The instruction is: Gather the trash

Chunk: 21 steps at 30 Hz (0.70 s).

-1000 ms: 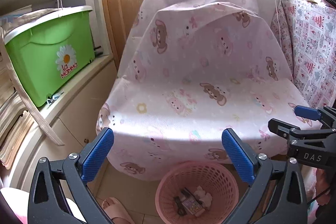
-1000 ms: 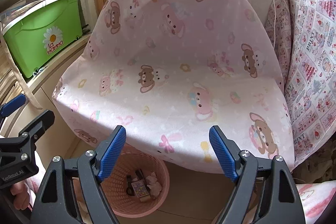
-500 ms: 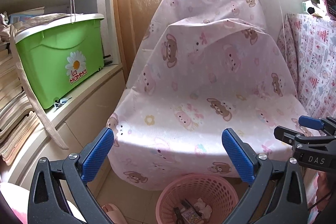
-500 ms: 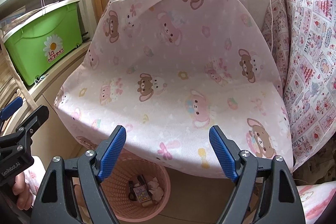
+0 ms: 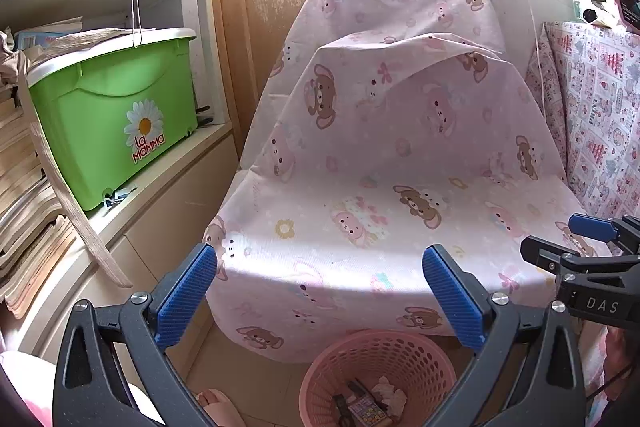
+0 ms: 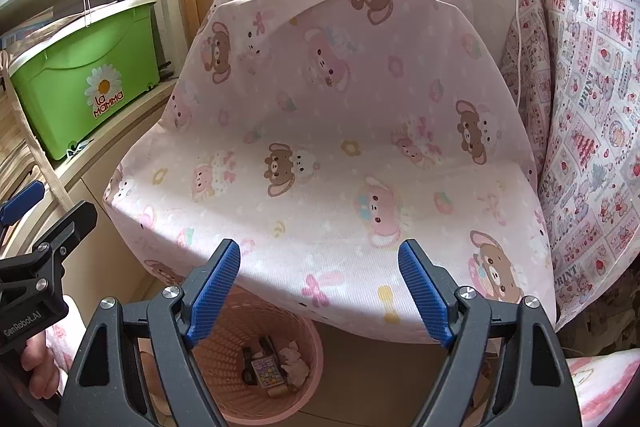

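1. The left claw [image 5: 319, 301] stands wide open with nothing between its blue pads, pointing down toward a chair.
2. The right claw [image 6: 319, 293] is also wide open and empty, held beside the left one.
3. A pink basket [image 6: 306, 379] sits on the floor just in front of the chair, partly tucked under the cloth's front edge.
4. Trash [image 6: 276, 367] lies at the bottom of the basket: a small printed packet, dark wrappers and a crumpled tissue.
5. The chair is draped in a pink cloth [image 5: 400, 167] printed with bears and rabbits.
6. To the left, a green bin [image 5: 116, 115] with a daisy sticker rests on a shelf.
7. To the right hangs a patchwork cloth [image 6: 592, 115].
8. A hand [image 6: 36, 363] grips the left tool at the right view's lower left edge.
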Each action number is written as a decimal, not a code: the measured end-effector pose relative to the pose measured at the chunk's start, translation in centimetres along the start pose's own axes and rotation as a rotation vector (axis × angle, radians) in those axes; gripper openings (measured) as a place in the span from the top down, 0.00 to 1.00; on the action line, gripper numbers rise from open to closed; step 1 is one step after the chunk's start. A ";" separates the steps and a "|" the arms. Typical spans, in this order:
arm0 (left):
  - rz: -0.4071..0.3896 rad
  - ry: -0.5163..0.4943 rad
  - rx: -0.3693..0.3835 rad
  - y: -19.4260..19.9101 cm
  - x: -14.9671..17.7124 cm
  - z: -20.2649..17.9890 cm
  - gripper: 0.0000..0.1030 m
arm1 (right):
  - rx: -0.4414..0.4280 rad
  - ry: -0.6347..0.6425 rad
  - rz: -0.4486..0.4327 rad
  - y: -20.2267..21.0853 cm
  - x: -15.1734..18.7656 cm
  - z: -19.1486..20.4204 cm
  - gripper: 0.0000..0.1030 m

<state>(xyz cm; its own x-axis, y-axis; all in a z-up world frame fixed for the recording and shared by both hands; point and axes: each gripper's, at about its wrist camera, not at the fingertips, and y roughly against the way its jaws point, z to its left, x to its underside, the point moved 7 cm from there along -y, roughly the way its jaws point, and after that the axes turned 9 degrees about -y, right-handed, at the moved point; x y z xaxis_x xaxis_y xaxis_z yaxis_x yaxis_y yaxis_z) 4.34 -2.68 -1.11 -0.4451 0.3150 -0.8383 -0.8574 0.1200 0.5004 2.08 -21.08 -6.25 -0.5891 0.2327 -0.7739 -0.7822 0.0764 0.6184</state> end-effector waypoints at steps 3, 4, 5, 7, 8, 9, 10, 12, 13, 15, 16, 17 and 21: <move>0.014 0.009 0.001 -0.3 0.1 0.2 0.01 | 0.001 0.004 0.004 -0.1 0.1 0.0 0.19; 0.018 0.015 0.003 -0.3 0.2 0.2 0.01 | 0.000 0.003 0.003 -0.1 0.1 0.0 0.19; 0.020 0.020 0.004 -0.3 0.2 0.3 0.01 | -0.001 0.002 0.003 -0.1 0.1 0.0 0.19; 0.025 0.024 0.005 -0.4 0.3 0.4 0.01 | -0.002 0.002 0.004 -0.1 0.1 0.0 0.19; 0.028 0.024 0.003 -0.4 0.3 0.4 0.01 | -0.001 0.000 0.004 -0.1 0.1 0.0 0.19; 0.034 0.022 -0.001 -0.5 0.4 0.5 0.01 | -0.001 -0.002 0.004 -0.1 0.1 0.0 0.19; 0.041 0.021 -0.005 -0.7 0.4 0.6 0.01 | -0.002 -0.003 0.005 -0.1 0.1 0.0 0.19; 0.052 0.028 -0.007 -0.9 0.6 0.8 0.01 | 0.000 -0.004 0.005 -0.1 0.2 0.0 0.19; 0.055 0.032 -0.007 -0.9 0.6 0.9 0.01 | -0.001 -0.004 0.005 -0.1 0.2 0.0 0.19; 0.058 0.034 -0.009 -1.0 0.6 1.0 0.01 | -0.001 -0.003 0.005 -0.1 0.1 0.0 0.19; 0.057 0.035 -0.010 -1.0 0.6 1.0 0.01 | 0.000 -0.003 0.004 -0.1 0.1 0.0 0.19; 0.056 0.036 -0.010 -1.0 0.6 1.1 0.01 | -0.001 -0.004 0.004 -0.1 0.1 0.0 0.19; 0.054 0.036 -0.011 -1.0 0.5 1.1 0.01 | -0.001 -0.003 0.005 -0.1 0.1 0.0 0.19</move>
<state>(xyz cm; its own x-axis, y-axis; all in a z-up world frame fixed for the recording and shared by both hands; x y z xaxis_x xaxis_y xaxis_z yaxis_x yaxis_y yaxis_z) 5.26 -1.62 -1.84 -0.4997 0.2863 -0.8175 -0.8345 0.0937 0.5430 2.12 -21.08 -6.43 -0.5926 0.2359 -0.7702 -0.7793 0.0740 0.6223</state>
